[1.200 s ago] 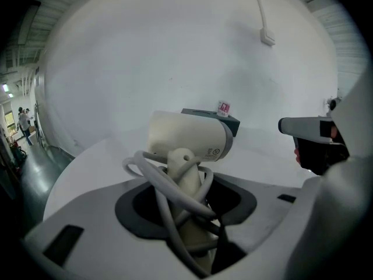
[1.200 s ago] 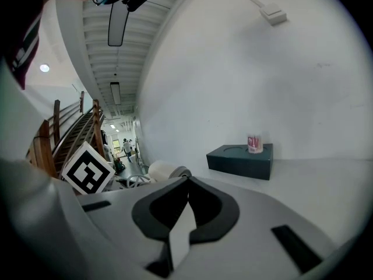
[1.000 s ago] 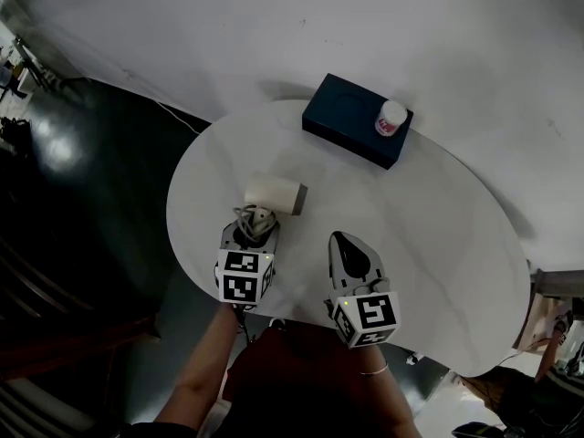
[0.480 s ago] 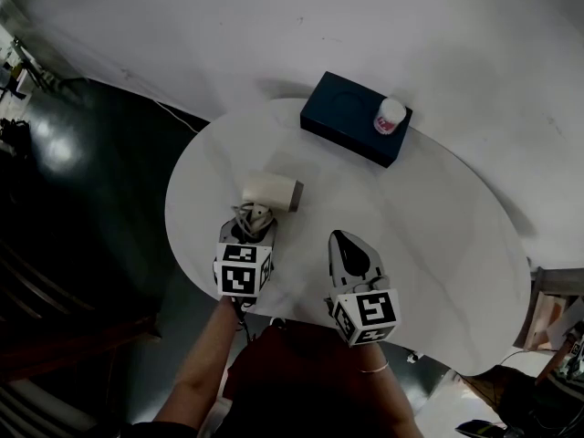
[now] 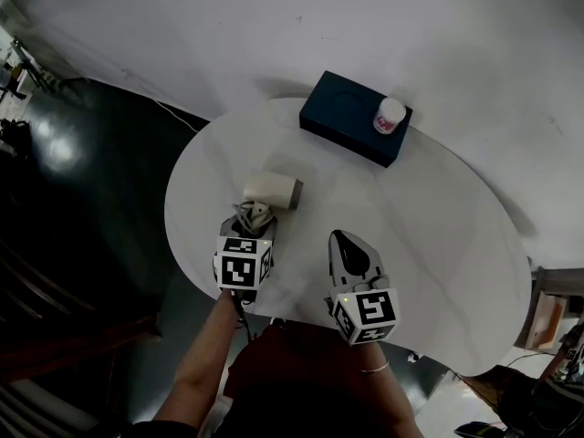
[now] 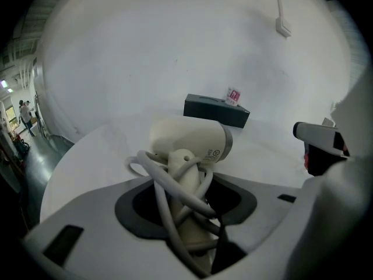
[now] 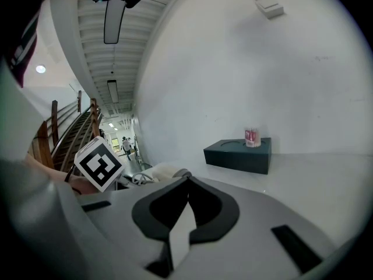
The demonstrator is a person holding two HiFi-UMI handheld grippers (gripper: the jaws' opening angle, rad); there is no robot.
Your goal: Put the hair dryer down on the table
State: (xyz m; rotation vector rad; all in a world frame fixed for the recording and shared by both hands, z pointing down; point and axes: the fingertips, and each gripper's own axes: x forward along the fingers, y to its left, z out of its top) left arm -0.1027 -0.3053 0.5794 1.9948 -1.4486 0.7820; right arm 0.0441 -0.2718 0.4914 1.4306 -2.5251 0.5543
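A cream hair dryer [image 5: 272, 190] with its cord wound round the handle lies over the left part of the round white table [image 5: 429, 235]. My left gripper [image 5: 252, 221] is shut on the handle and cord [image 6: 185, 185]. The dryer's barrel [image 6: 192, 139] points away to the right. Whether the barrel rests on the tabletop I cannot tell. To the right, near the table's front edge, my right gripper [image 5: 343, 239] is shut with nothing in it. Its tips [image 7: 186, 182] meet above the table.
A dark blue box [image 5: 351, 121] stands at the table's far side with a small white and pink cup [image 5: 391, 115] on its right end. Dark floor [image 5: 82, 199] drops away at the left of the table. A white wall rises behind the table.
My left gripper has tipped slightly, and its marker cube has drawn a little closer to the dryer. The dryer has barely shifted. The right gripper has not moved.
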